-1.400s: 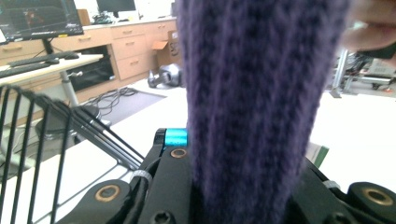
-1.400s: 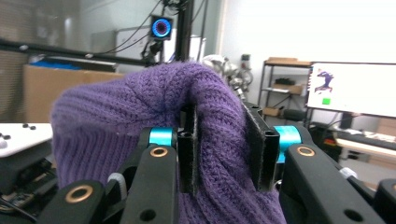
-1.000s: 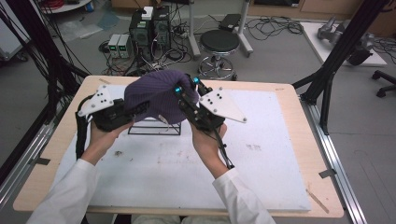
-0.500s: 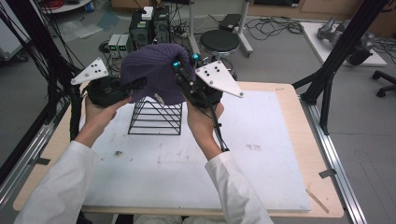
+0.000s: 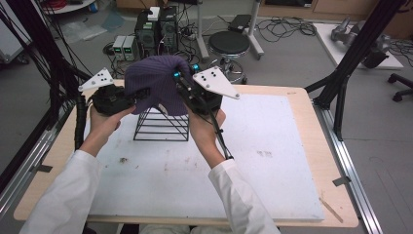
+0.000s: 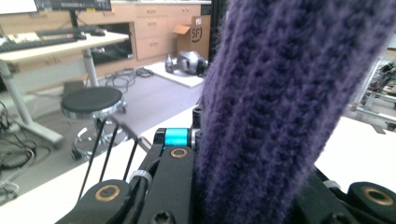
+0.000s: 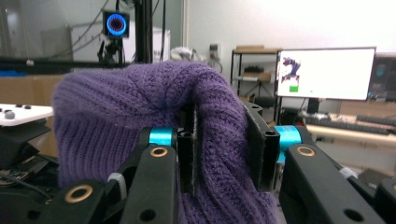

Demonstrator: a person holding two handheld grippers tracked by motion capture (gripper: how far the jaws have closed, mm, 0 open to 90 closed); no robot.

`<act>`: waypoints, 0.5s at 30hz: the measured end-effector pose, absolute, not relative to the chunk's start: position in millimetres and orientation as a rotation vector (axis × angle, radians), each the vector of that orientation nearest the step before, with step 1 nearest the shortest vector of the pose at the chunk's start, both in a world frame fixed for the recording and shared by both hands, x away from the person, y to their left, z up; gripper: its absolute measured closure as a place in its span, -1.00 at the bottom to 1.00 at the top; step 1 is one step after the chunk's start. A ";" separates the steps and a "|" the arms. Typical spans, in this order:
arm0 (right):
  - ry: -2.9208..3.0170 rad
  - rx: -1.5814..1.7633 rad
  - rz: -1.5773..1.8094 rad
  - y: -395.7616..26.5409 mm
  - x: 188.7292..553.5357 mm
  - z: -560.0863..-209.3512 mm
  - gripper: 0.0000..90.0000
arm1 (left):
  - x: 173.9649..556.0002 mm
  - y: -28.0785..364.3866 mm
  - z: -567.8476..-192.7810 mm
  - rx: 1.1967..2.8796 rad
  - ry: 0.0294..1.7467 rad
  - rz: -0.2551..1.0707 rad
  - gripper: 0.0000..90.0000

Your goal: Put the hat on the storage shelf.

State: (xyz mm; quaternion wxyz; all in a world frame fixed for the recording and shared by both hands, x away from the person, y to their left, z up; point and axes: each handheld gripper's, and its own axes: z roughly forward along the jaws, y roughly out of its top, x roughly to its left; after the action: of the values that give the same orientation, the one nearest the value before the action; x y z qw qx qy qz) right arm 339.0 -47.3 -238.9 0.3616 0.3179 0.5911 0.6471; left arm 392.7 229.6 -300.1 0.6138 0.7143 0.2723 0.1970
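Both grippers, left gripper (image 5: 134,97) and right gripper (image 5: 182,87), are clamped on the purple beanie (image 5: 156,83); lower it evenly, centred over the wire stand (image 5: 163,126).

The right gripper (image 7: 219,154) pinches a fold of a purple knitted hat (image 7: 140,102) between its 2 black jaws. The left gripper (image 7: 21,135) sits beyond the hat's far side. A lit monitor (image 7: 327,72) stands behind.
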 end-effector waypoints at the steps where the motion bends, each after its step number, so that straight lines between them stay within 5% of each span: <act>1: 1.526 0.819 1.665 -45.7 339.8 -241.2 0.54 | 393.5 231.3 -303.6 1.644 0.636 0.449 0.83; 15: 1.698 0.914 1.552 -20.9 352.5 -287.4 0.54 | 405.7 251.4 -363.1 1.666 0.777 0.357 0.82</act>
State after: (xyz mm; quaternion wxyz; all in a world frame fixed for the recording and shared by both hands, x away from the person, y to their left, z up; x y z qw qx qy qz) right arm 352.5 -20.9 -287.4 0.3270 0.3491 0.6482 0.5925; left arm 405.7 251.4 -363.1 0.5928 0.7165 0.3341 0.1537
